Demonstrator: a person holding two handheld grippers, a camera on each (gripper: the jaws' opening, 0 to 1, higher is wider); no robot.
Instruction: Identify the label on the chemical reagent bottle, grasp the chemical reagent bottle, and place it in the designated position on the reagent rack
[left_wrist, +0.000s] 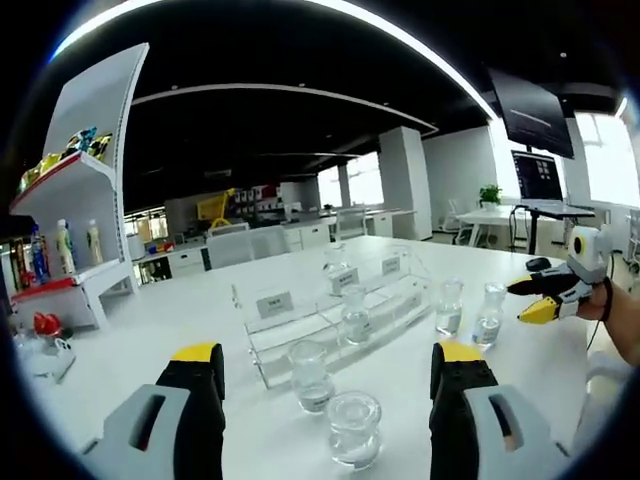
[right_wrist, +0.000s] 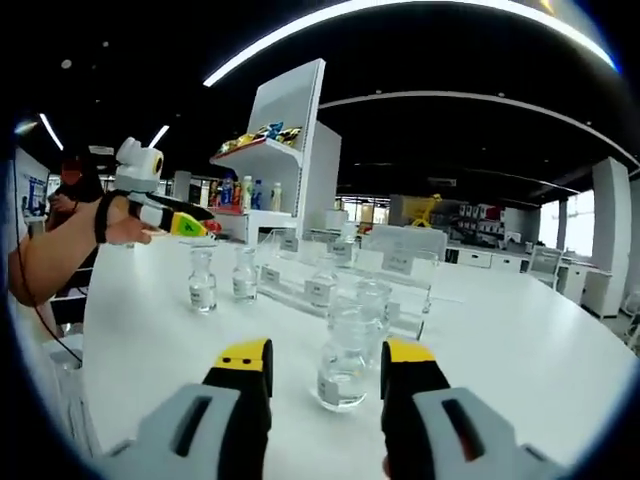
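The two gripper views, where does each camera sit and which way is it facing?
Left gripper view: rides the open left gripper, facing the clear rack and bottles; the right gripper enters at right.
Right gripper view: rides the open right gripper, a bottle between its jaws; the left gripper and a forearm at left.
Shared: rack, white table, shelf unit.

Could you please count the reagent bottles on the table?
6 bottles: two before the left gripper, two by the right gripper, one in the rack, one at its far end; others possibly hidden.
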